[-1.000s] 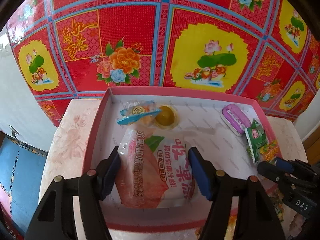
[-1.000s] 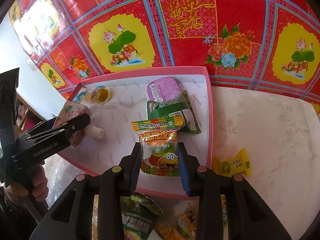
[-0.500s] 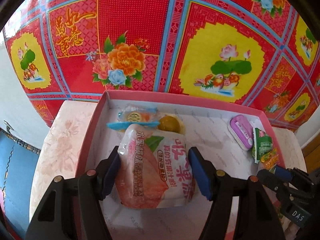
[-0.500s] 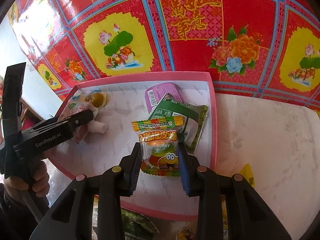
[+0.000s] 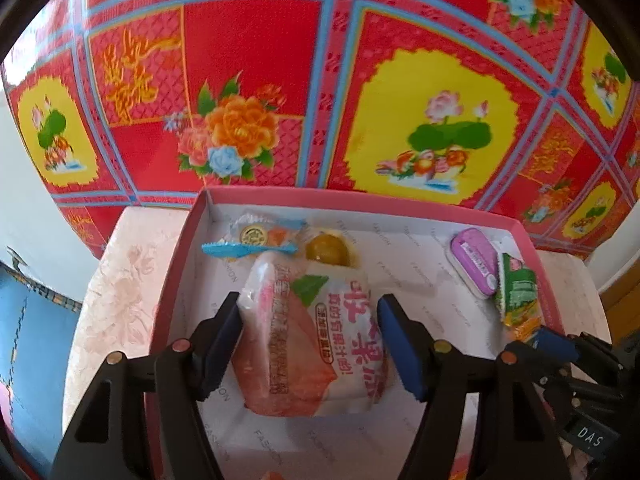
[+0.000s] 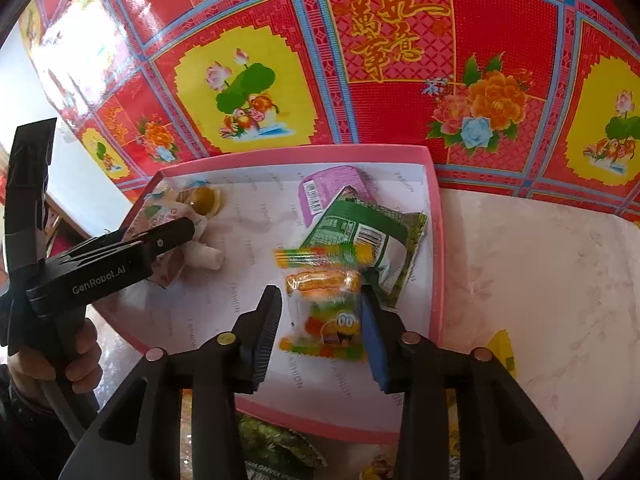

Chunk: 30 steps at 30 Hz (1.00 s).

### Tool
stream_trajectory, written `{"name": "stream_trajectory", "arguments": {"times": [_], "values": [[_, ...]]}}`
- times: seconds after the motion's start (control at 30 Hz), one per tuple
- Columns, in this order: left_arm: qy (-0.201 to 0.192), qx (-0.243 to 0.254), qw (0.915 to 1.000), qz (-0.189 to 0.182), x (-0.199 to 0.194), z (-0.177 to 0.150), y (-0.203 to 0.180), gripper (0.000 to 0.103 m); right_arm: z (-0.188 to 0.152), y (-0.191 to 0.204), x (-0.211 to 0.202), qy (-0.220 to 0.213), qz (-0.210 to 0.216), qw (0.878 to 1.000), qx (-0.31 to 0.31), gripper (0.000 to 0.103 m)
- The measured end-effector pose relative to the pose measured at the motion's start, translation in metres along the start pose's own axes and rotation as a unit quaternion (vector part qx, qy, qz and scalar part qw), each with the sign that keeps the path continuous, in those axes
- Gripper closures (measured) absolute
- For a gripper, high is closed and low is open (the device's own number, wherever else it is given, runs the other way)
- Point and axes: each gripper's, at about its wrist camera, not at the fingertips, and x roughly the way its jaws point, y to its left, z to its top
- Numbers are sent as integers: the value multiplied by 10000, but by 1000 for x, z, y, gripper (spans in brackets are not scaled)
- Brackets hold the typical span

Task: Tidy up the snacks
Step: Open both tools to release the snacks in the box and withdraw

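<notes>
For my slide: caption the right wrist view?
Right gripper opening around gummy packet inside pink box.

The right claw [image 6: 320,332] is opening around the gummy bag [image 6: 324,312] lying in the pink box [image 6: 438,256].

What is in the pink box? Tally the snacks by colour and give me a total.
Pink drink pouch: 1
Blue-edged clear wrapper: 1
Yellow jelly cup: 1
Purple packet: 1
Green packet: 1
Multicolour gummy bag: 1
Total: 6
</notes>
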Motion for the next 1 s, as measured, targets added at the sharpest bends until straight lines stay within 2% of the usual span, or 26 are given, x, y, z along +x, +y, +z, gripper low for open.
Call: {"name": "stream_trajectory", "arguments": {"times": [0.1,0.2,0.57,1.0], "values": [[-78,110,9999,12,-9,2,-6,31,-1,2,-7,-89,-1,9999,-49,53],[-115,108,9999,-5,-18,1,-8,29,-2,3,-13,-150,2,9999,-56,51],[-360,35,9993,56,-49,4,-4,23,-8,5,-40,-365,31,9993,-12,50],[-309,-15,9995,16,-75,-12,-10,23,-25,0,-67,-449,-19,9989,148,50]]}}
